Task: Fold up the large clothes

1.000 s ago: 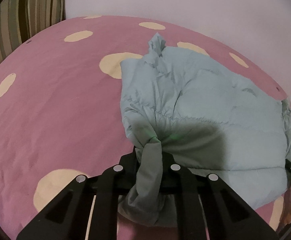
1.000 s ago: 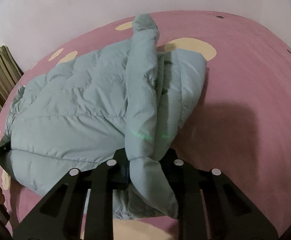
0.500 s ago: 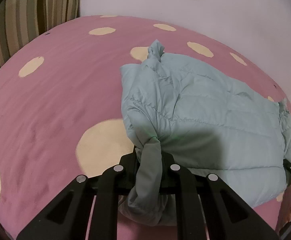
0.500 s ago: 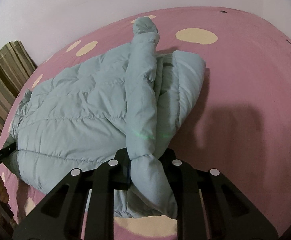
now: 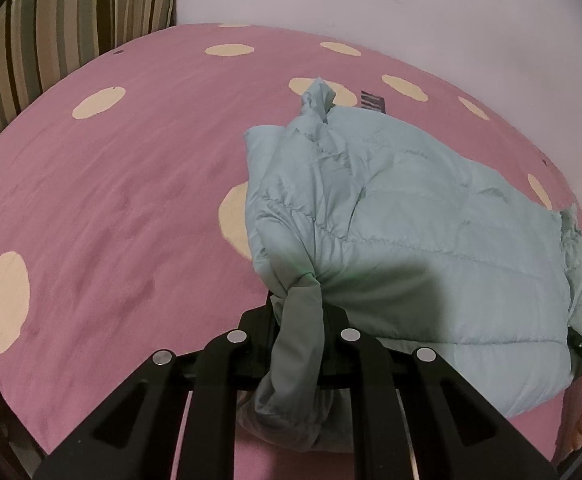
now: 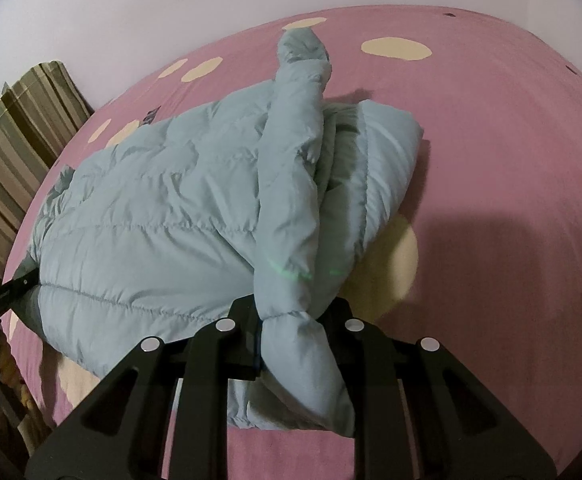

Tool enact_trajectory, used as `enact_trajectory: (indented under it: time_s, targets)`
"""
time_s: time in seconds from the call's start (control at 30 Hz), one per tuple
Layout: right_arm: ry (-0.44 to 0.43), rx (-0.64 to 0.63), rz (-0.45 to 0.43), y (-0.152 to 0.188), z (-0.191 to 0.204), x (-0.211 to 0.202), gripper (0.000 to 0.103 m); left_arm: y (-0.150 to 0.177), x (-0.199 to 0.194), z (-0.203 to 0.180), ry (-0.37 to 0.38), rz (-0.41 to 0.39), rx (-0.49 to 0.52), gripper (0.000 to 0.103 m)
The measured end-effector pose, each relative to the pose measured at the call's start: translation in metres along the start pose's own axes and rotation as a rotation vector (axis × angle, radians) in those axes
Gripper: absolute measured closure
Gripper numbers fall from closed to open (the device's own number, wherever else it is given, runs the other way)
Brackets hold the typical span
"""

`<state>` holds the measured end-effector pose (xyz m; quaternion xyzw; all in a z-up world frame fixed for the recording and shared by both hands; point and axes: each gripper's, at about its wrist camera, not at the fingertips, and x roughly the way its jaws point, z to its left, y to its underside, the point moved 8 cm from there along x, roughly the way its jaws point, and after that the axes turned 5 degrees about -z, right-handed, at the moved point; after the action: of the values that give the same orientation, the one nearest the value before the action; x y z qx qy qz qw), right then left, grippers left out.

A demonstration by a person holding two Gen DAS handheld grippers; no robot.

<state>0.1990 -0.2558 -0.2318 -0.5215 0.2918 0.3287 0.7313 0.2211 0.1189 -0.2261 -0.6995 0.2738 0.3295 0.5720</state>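
Black left tool point(image 5: 297, 312) and right tool point(image 6: 291, 316) each stood clamped on a bunched jacket point(image 6: 163, 216) corner; fabric hid the fingertips.

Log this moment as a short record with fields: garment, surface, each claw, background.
garment: pale blue quilted puffer jacket, partly folded, one sleeve lying across the top
surface: pink bedspread with cream spots
left claw: shut on a bunched jacket edge
right claw: shut on a bunched jacket edge
background: striped cushion at the bed's far edge, white wall behind
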Motion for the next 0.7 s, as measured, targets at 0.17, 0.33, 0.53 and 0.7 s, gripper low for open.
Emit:
enact_trajectory:
  time_s: [0.17,0.33,0.53,0.7]
  targets:
    - [0.009,-0.001,-0.010,0.001,-0.001,0.000,0.075,0.005,0.000,0.001,0.006,0.002,0.012,0.086]
    - [0.016,0.051,-0.022,0.000,-0.014,-0.011,0.062,0.000,-0.005,0.007,0.020,0.001,-0.035,0.071]
    - [0.092,0.058,-0.098,-0.012,-0.026,-0.041,0.059,-0.012,-0.019,0.016,0.018,-0.044,-0.063,0.047]
    - [0.093,0.014,-0.163,-0.027,-0.006,-0.059,0.059,-0.017,-0.020,0.016,0.029,-0.040,-0.045,0.046]
